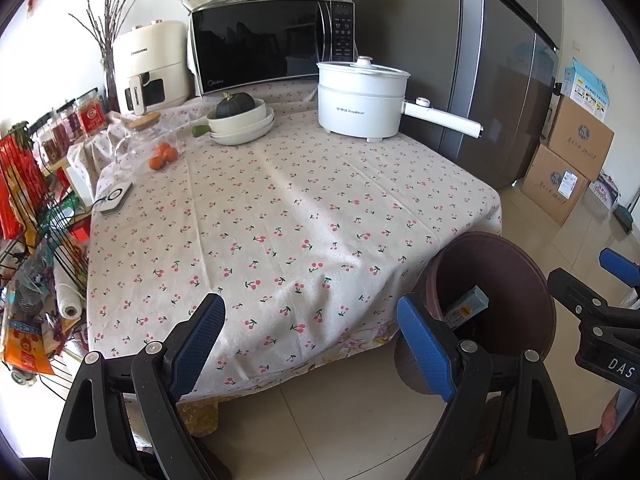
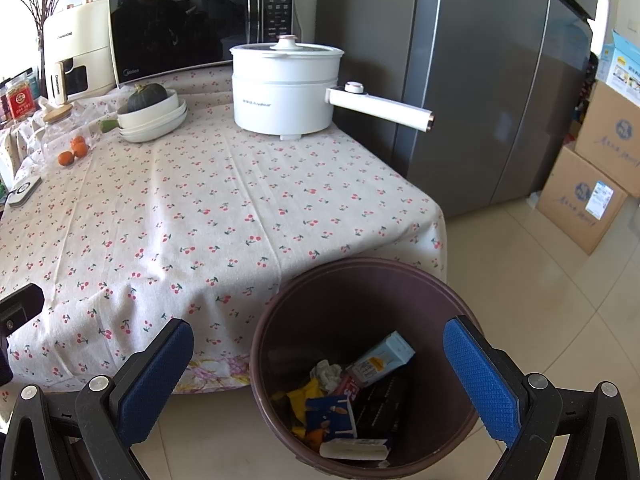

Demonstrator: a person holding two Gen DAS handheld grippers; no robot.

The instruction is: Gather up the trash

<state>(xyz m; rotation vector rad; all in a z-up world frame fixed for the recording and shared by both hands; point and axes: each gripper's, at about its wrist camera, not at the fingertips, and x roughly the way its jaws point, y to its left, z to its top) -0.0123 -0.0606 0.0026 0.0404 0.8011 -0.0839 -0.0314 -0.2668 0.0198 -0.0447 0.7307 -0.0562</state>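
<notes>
Both hand-held grippers, left [image 1: 310, 346] and right [image 2: 318, 380], released, empty. Scan cherry-print counter [image 1: 280, 216] for leftovers; bin [image 2: 360, 280] already filled.

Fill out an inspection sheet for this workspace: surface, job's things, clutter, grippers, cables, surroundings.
Surface: cherry-print tablecloth covers the table; its middle is bare.
Job's things: round brown plastic bin on the floor at the table corner holds wrappers, a pale blue carton and crumpled paper.
Clutter: white electric pot, stacked cream bowls with a dark green squash, three oranges, all at the far side.
Grippers: left gripper and right gripper both open, empty.
Cables: nothing seen.
Surroundings: black microwave, grey fridge, cardboard boxes.
</notes>
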